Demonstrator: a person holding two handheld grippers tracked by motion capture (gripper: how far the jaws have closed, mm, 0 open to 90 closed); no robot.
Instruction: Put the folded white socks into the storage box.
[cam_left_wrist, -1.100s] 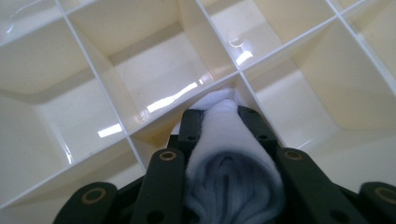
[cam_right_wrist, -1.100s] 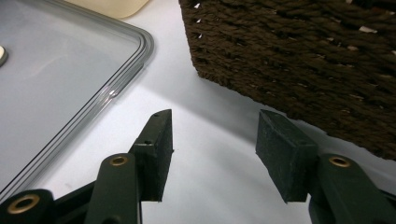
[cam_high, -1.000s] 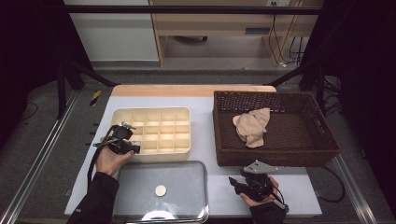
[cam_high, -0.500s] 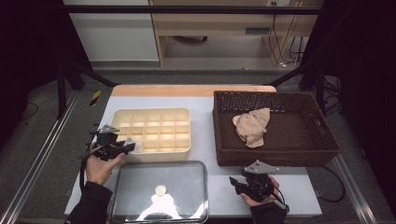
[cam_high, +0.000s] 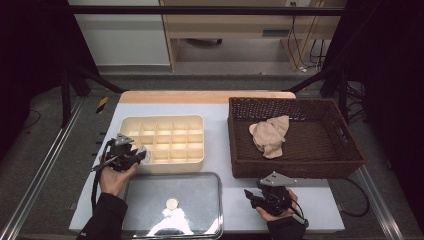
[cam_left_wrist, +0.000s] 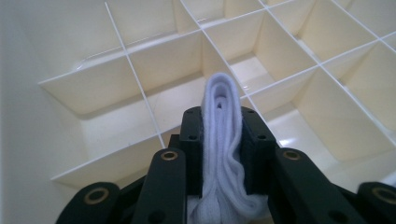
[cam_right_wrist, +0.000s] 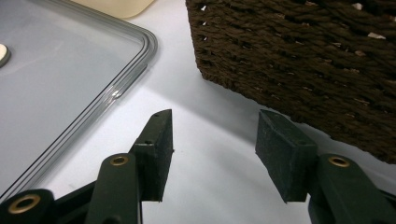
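The left claw (cam_left_wrist: 219, 135) had just been closing and was clamped on a folded white cloth (cam_left_wrist: 223, 140) over the cream tray's (cam_high: 167, 160) near-left compartments. The right claw (cam_right_wrist: 212, 154) stood apart, empty, on the bench (cam_right_wrist: 210, 135) beside the basket (cam_right_wrist: 299, 56). No writing was readable.

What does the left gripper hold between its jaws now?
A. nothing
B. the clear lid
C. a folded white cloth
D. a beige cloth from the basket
C: in the left gripper view the left gripper pinches a folded white cloth over the cream divided box.
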